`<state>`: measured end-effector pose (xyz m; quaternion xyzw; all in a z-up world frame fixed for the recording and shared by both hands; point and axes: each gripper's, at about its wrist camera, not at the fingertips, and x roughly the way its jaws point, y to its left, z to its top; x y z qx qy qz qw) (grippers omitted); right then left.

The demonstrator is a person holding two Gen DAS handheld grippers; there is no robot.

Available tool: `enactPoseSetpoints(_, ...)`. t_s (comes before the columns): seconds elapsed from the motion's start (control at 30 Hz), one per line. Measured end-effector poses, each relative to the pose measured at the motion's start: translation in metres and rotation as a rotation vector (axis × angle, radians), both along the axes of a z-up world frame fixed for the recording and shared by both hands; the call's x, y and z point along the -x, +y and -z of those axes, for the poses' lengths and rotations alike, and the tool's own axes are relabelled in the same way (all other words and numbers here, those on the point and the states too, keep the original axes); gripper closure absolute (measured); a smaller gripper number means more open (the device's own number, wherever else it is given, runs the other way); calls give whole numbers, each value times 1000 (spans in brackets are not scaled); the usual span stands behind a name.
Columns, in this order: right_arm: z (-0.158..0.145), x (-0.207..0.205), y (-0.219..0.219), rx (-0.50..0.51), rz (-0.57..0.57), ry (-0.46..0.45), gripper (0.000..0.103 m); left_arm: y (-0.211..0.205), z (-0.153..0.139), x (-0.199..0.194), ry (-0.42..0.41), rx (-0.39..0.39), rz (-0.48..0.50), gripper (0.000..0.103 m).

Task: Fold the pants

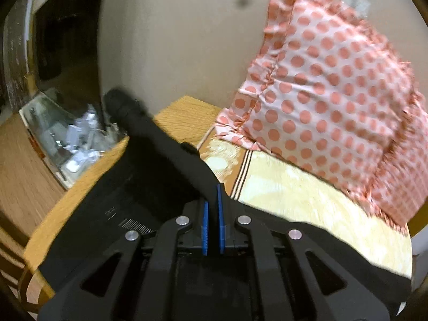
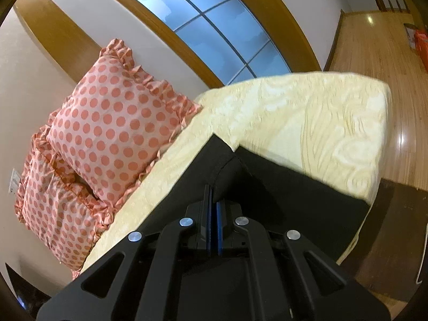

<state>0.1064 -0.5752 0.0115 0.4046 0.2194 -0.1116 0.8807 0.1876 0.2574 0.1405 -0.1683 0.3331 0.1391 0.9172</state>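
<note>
On cream brocade bedspread (image 2: 307, 112), smooth black pants (image 2: 281, 187), peaked fold.

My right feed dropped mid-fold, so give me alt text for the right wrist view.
The right gripper is shut on a raised fold of the black pants, which lie across a cream bedspread. Two polka-dot pillows lean against the wall to the left, with a window behind and wood floor to the right.
</note>
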Motion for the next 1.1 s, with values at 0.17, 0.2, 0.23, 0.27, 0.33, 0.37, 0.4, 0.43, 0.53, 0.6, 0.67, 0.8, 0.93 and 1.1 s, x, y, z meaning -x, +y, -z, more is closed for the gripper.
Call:
enactPoseSetpoints(0.17,-6,6,-11,14,23,-9,100,0,19,96,-37,-33,-59,97)
enactPoseSetpoints(0.2,-6,7,-13,11,26,-7,100,1,26,109,-36,-27,-70,97)
enactPoseSetpoints(0.23,-4,9,-16,5,27,-3,100,0,37,127,-29,-20,-88,97)
enactPoseSetpoints(0.27,-3,10,-17,-1,27,1,100,0,48,133,-20,-20,-99,97)
enactPoseSetpoints(0.33,3,12,-22,-28,26,17,100,-3,66,152,-4,-17,-126,97)
enactPoseSetpoints(0.37,4,13,-22,-33,26,22,100,-5,74,160,2,-14,-139,97)
enactPoseSetpoints(0.4,5,14,-23,-36,26,25,100,-7,80,165,4,-17,-148,97)
enactPoseSetpoints(0.43,5,15,-24,-38,26,28,100,-10,84,170,2,-30,-155,97)
enactPoseSetpoints(0.53,1,20,-25,-40,24,20,100,-13,89,179,-7,-43,-166,97)
enactPoseSetpoints(0.6,-5,23,-25,-46,23,2,100,-10,91,181,-5,-21,-169,97)
enactPoseSetpoints(0.67,-17,24,-28,-59,16,-31,100,-9,86,181,-13,-23,-158,97)
enactPoseSetpoints(0.8,-49,16,-29,-36,-13,-78,100,-6,71,173,-31,-54,-136,97)
enactPoseSetpoints(0.93,-58,17,-23,52,-3,-45,100,-4,75,178,-15,-61,-138,97)
enactPoseSetpoints(1.1,-8,27,-31,-9,27,76,100,3,102,185,47,-4,-142,97)
